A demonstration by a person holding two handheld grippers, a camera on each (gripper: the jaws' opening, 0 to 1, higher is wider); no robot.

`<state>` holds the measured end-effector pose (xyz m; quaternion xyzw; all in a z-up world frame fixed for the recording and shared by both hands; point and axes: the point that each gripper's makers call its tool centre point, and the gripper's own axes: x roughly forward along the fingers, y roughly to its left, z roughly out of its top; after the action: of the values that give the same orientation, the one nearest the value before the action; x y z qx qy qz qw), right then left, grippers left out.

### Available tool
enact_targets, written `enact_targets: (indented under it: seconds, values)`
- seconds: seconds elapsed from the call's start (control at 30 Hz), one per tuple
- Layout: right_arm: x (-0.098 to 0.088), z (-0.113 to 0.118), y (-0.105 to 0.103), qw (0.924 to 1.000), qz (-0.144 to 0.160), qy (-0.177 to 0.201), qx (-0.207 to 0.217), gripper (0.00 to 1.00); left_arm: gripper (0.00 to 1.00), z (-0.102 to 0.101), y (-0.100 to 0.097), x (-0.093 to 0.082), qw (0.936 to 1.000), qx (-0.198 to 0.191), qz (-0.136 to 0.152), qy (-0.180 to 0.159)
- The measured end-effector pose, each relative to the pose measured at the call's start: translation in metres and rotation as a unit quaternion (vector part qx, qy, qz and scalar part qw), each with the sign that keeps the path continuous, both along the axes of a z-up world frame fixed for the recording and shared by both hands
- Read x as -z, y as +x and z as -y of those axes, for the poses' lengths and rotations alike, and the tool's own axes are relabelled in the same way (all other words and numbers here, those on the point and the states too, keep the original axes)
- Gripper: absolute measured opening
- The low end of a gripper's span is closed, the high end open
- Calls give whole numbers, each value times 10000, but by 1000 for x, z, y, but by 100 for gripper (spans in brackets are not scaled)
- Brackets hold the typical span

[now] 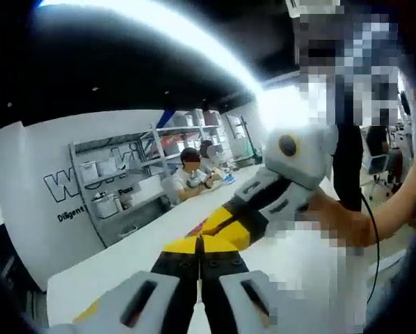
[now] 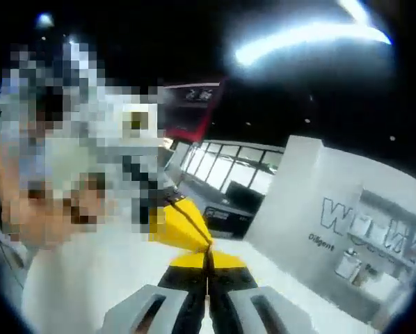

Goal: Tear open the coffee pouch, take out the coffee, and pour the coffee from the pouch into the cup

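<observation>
White wall [image 1: 51,209]: at the left of the left gripper view, with large outlined letters.
Metal shelf [image 1: 117,184]: against the wall, holding boxes and jars.
Seated person [image 1: 190,174]: at the far end of the table, leaning over it.
White table [image 1: 110,268]: long and bare where it shows, running under both grippers.
Left gripper [image 1: 201,245]: the jaws are pressed together, yellow tips touching. I cannot tell what is between them.
Reddish scrap [image 1: 196,227]: just behind the place where the two pairs of tips meet. It is too small and blurred to say if it is the coffee pouch.
Right gripper [image 2: 208,259]: the jaws are closed with no gap, tip to tip with the left gripper. What they pinch is hidden.
Forearm [image 1: 396,209]: bare, at the right edge.
</observation>
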<state>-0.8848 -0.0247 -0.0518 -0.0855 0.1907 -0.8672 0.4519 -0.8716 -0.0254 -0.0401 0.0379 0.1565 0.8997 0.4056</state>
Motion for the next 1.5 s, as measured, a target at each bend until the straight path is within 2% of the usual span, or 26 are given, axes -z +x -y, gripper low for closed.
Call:
enact_targets:
  seconds: [0.1, 0.13, 0.2, 0.23, 0.77, 0.83, 0.9, 0.97, 1.07, 1.13, 1.2, 1.23, 1.37, 1.5]
  values:
    - [-3, 0, -6, 9994, -5, -336, 27, 0, 1, 2, -5, -2, 9994, -261, -122, 186]
    - [-2, 0, -9, 9992, 28, -389, 37, 0, 1, 1, -6, 0, 9993, -270, -67, 244]
    - [-2, 0, -10, 9990, 28, -435, 30, 0, 1, 0, -6, 0, 9991, -272, -209, 235]
    - [-2, 0, -10, 9989, 27, -468, 37, 0, 1, 1, -8, -1, 9988, -278, -109, 381]
    - [-7, 0, -5, 9987, 71, -503, -104, 0, 1, -1, -6, -4, 9986, -209, -215, 427]
    - [-10, -1, -2, 9981, 105, -579, -206, 0, 1, -2, -4, -7, 9979, 2, -46, 638]
    - [-14, -2, 0, 9970, 169, -671, -350, 0, 1, -1, -1, -10, 9938, 383, 283, 1004]
    - [-16, -2, 3, 9964, 179, -719, -421, 0, 1, 0, 0, -12, 9893, 604, 482, 1239]
    - [-17, -1, 3, 9962, 170, -731, -451, 0, 1, 0, -1, -13, 9890, 647, 454, 1250]
    - [-22, -3, 5, 9944, 243, -857, -560, 0, 2, -5, 5, -19, 9830, 1056, 454, 1432]
    - [-23, -5, 7, 9948, 252, -804, -570, 0, 3, -7, 7, -17, 9792, 1368, 587, 1376]
    - [-24, -5, 9, 9950, 245, -789, -571, 0, 4, -8, 9, -18, 9765, 1563, 549, 1381]
    - [-24, -4, 12, 9954, 233, -694, -612, 0, 12, -3, 6, -17, 9787, 1506, 491, 1308]
    - [-23, -2, 16, 9958, 246, -578, -671, 0, 14, -2, 9, -20, 9787, 1580, 395, 1249]
